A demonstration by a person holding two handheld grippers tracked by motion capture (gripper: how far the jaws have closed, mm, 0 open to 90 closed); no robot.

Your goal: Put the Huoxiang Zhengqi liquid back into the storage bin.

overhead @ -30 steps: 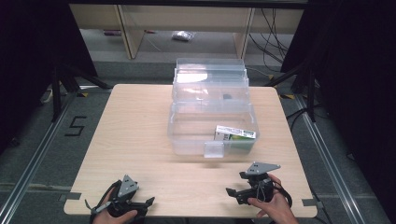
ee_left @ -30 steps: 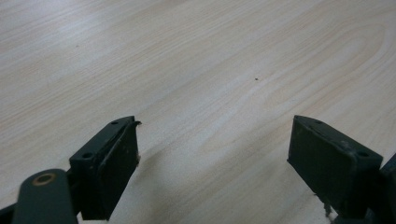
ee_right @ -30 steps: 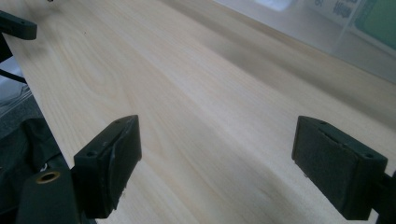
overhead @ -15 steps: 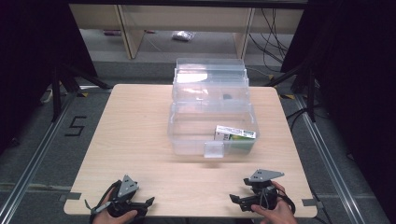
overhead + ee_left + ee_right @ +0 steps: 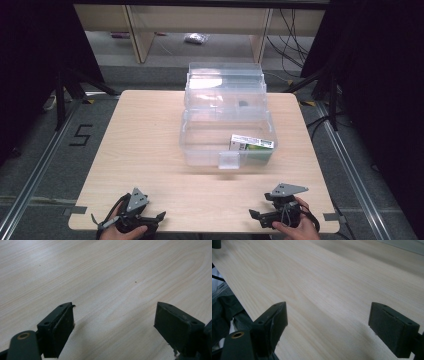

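Observation:
A clear plastic box (image 5: 200,150) with its lid (image 5: 225,80) tipped back stands at the table's middle. A small green and white carton (image 5: 252,143) lies inside it at the front right. My left gripper (image 5: 159,218) rests near the front left edge, held by a hand. In the left gripper view my left gripper (image 5: 115,315) is open over bare wood. My right gripper (image 5: 254,215) sits near the front right edge, also in a hand. The right gripper view has my right gripper (image 5: 328,312) open too, with nothing between the jaws.
The light wooden table (image 5: 145,135) has bare wood to the left and in front of the box. A small clear latch tab (image 5: 229,161) juts from the box's front wall. Shelving (image 5: 145,30) and cables (image 5: 295,30) stand beyond the far edge.
My right gripper has drawn back toward the front edge of the table. The left gripper and the box have stayed put.

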